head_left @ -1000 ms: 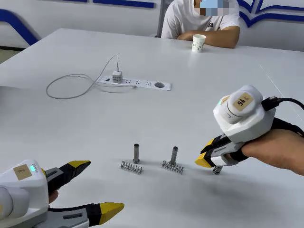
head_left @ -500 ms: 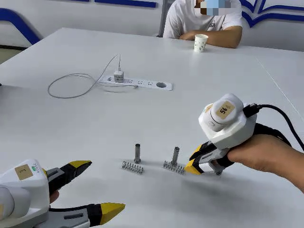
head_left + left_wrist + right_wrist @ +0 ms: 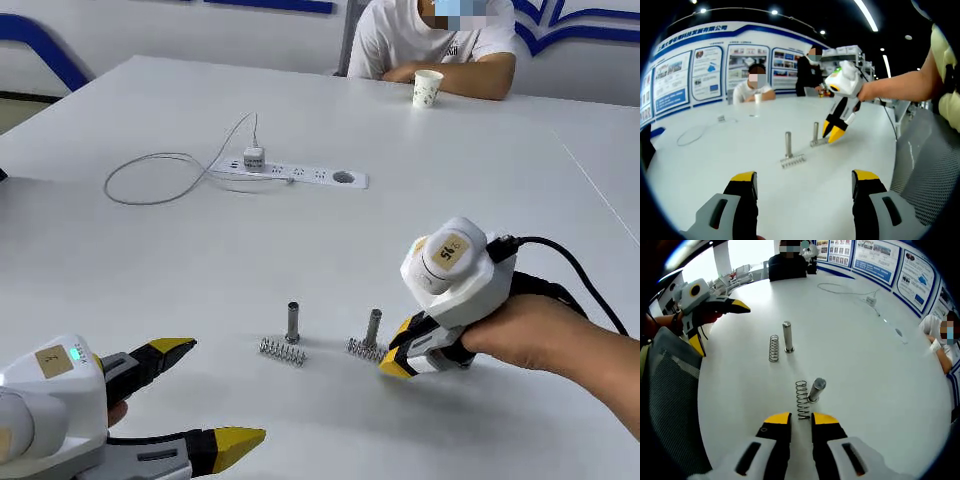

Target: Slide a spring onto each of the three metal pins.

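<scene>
Right gripper (image 3: pixel 801 418), jaws a slit apart, lines up on the spring (image 3: pixel 801 399) at its 12 o'clock beside a metal pin (image 3: pixel 816 388), set to pinch; left gripper (image 3: pixel 802 181) hangs wide open.

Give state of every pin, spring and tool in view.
Left silver metal pin: upright, bare.
Left coiled wire spring: flat beside that pin.
Right silver metal pin: upright, bare.
Right coiled wire spring: flat by its pin.
Left yellow-tipped tool: open, empty.
Right yellow-tipped tool: narrowly open, tips at right spring's end.
</scene>
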### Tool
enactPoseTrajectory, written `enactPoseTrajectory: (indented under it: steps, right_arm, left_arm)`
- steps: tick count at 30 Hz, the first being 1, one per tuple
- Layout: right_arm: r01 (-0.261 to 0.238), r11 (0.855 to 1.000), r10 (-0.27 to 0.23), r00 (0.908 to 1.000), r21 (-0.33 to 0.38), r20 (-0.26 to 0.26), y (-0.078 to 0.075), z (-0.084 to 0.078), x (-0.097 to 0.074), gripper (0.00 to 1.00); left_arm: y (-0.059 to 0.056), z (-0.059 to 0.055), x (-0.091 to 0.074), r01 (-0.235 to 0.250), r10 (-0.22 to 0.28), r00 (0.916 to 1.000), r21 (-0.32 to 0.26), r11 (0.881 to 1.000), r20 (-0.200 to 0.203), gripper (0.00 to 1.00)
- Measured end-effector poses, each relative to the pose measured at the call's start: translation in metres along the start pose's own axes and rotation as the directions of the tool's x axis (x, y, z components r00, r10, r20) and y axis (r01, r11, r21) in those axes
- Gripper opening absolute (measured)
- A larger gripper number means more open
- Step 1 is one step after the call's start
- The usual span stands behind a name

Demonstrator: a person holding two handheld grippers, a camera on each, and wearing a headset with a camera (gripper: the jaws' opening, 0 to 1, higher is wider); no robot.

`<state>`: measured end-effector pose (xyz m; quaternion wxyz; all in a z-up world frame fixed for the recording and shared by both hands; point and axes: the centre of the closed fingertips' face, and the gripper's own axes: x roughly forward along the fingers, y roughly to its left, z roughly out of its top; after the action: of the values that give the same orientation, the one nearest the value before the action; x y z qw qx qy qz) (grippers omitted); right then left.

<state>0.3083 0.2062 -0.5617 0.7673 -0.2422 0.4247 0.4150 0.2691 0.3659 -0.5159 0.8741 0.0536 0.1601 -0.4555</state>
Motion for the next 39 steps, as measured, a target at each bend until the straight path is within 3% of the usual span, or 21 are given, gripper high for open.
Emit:
enactPoseTrajectory:
  steps: [22,39]
  right_arm:
    - [-0.001,1.000,0.001,1.0000,-0.020,-0.001,0.000,-0.004,0.004,0.12]
    - [0.023,0.996,-0.024,0.9996,-0.086,-0.013,0.005,0.003,-0.015,0.12]
  left_arm:
    - [-0.003,0.000,-0.001,-0.001,0.001,1.0000,0.000,1.000,-0.009,0.78]
    - [-0.007,0.002,-0.001,0.008,-0.008,1.0000,0.005,1.000,-0.004,0.78]
